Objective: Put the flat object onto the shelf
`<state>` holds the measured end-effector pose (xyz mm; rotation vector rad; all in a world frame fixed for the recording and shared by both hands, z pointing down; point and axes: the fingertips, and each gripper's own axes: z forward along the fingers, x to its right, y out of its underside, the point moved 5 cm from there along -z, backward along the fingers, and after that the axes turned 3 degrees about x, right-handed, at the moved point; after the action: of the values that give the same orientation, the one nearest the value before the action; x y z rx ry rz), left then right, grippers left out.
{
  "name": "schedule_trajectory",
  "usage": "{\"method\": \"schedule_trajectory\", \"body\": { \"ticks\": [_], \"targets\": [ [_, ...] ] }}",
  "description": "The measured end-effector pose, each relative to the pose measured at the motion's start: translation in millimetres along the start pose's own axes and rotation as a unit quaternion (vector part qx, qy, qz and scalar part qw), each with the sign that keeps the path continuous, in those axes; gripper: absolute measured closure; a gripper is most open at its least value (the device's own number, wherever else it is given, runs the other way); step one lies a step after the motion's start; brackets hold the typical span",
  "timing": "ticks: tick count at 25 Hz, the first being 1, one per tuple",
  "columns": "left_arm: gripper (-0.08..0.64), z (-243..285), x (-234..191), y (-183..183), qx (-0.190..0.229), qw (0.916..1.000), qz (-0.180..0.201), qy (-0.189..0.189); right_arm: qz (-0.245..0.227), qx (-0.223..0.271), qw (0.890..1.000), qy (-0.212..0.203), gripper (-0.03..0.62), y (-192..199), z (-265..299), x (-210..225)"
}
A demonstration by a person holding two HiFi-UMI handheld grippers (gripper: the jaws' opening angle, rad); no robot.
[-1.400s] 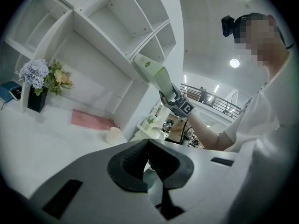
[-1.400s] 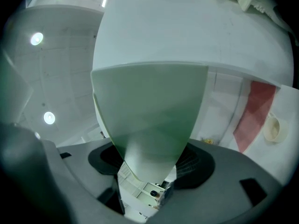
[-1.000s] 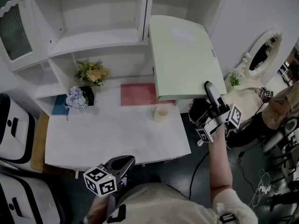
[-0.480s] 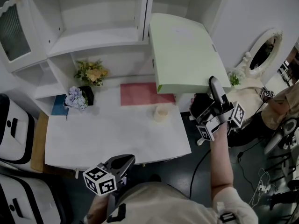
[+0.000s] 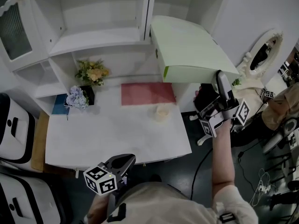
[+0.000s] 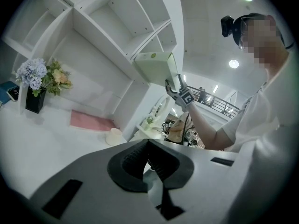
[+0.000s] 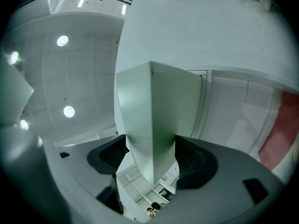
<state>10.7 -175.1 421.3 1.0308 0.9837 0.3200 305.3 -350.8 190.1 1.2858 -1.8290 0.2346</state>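
Across the white table [image 5: 107, 134], a pink mat [image 5: 147, 93] lies at twelve o'clock. At one o'clock the right gripper [image 5: 220, 78], jaws just eased wider, pinches the green folder [image 5: 187, 45] by the shelf [image 5: 93, 36], whose far edge is hard to make out. At six the left gripper [image 5: 125, 160] has its jaws pressed together, empty.

We read no words or numbers anywhere. The marker cube [image 5: 100, 179] at lower left shows only black-and-white squares.
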Motion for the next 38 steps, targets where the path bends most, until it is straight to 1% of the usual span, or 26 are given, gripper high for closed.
{"method": "schedule_trajectory", "body": {
  "ticks": [4,17,22,26,38],
  "targets": [
    [0.546,-1.5,-0.2,0.9,0.001,1.0,-0.001,-0.003,-0.022,-0.003,1.0,0.001,0.261,-3.1,7.1,-4.8],
    [0.546,-5.6,-0.3,2.6,0.008,0.9999,0.001,-0.009,-0.039,0.0,0.999,0.01,0.27,-4.6,6.4,-4.2],
    [0.546,-2.8,-4.5,-0.8,0.01,0.9999,-0.001,-0.011,-0.043,0.0,0.999,0.015,0.27,-10.0,14.8,4.8],
    [0.546,-8.7,1.0,5.8,0.015,0.9998,0.003,-0.011,-0.05,0.004,0.999,0.01,0.27,-6.4,10.7,-1.9],
    [0.546,-1.4,-9.1,-4.8,0.01,0.9998,-0.005,-0.019,-0.05,0.013,0.998,0.031,0.272,-23.1,37.8,31.2]
  ]
}}
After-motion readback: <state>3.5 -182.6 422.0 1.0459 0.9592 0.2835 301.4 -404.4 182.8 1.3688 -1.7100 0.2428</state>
